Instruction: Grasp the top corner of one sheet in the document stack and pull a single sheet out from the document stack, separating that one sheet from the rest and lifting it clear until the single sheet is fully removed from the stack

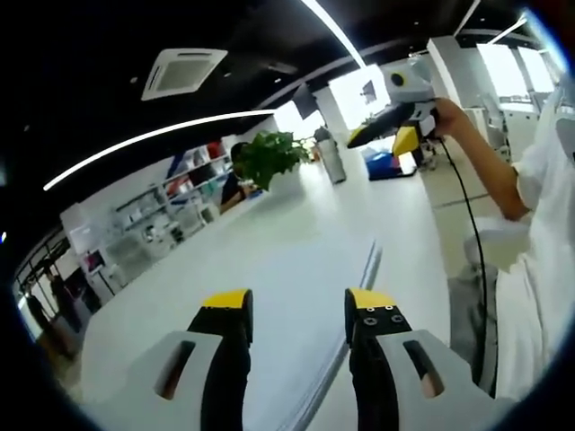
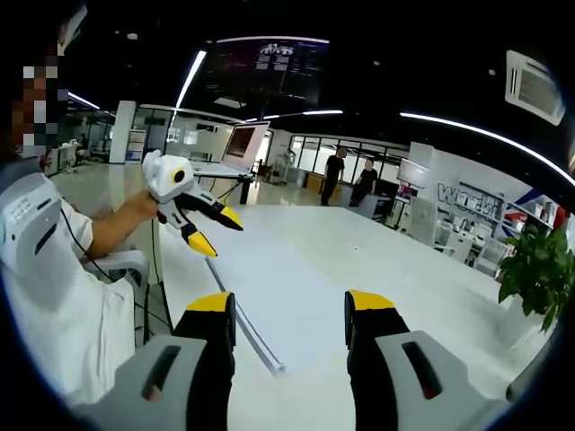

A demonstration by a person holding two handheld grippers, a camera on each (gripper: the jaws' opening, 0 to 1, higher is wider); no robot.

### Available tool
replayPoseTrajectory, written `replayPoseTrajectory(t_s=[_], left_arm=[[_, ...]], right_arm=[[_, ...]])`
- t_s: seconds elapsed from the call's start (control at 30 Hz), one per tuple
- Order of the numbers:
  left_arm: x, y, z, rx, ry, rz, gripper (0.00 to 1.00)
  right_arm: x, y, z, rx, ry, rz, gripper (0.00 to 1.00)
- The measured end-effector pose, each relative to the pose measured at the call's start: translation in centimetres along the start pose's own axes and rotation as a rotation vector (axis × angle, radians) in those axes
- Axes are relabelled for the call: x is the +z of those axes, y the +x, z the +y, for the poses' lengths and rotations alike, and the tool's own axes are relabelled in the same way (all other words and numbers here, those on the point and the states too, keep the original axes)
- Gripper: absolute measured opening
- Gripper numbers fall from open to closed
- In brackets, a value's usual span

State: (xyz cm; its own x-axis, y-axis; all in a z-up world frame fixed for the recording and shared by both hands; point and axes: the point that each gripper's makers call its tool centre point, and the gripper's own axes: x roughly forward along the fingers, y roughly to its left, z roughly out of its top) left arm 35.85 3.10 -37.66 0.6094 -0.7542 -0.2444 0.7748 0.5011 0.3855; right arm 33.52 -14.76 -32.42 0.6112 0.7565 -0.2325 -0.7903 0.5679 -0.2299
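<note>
Left gripper (image 1: 296, 310) at the bottom of the left gripper view: 2 black jaws with yellow tips, wide apart, nothing between them. Holds nothing, hangs over a long white table (image 1: 269, 260). Right gripper (image 1: 395, 126) up at the top right of that view, held in a hand (image 1: 446, 115), with a black cable (image 1: 474, 260) hanging down from it. White sleeve (image 1: 539, 215) along the right edge. Green plant (image 1: 269, 157) at the far end of the table, shelves (image 1: 171, 202) against the wall behind.

Right gripper (image 2: 289, 310) at the bottom of the right gripper view: 2 jaws wide apart too, holding nothing, over the same white table (image 2: 359, 260). Left gripper (image 2: 208, 229) at the left there, yellow tips spread, held up above the table edge. 2 people (image 2: 349, 175) stand far back. Green plant (image 2: 535, 269) at the right.

Cannot tell where the document stack is; no sheet to make out on the white top.
</note>
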Motion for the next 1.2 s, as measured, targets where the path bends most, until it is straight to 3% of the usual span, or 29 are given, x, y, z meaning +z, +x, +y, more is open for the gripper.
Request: replayPoseTrajectory(t_s=[1.2], left_arm=[[-0.5,1.9,-2.0,-0.031,0.048,-0.027,0.32]], right_arm=[[-0.5,0.2,-0.1,-0.007,-0.006,0.021,0.48]])
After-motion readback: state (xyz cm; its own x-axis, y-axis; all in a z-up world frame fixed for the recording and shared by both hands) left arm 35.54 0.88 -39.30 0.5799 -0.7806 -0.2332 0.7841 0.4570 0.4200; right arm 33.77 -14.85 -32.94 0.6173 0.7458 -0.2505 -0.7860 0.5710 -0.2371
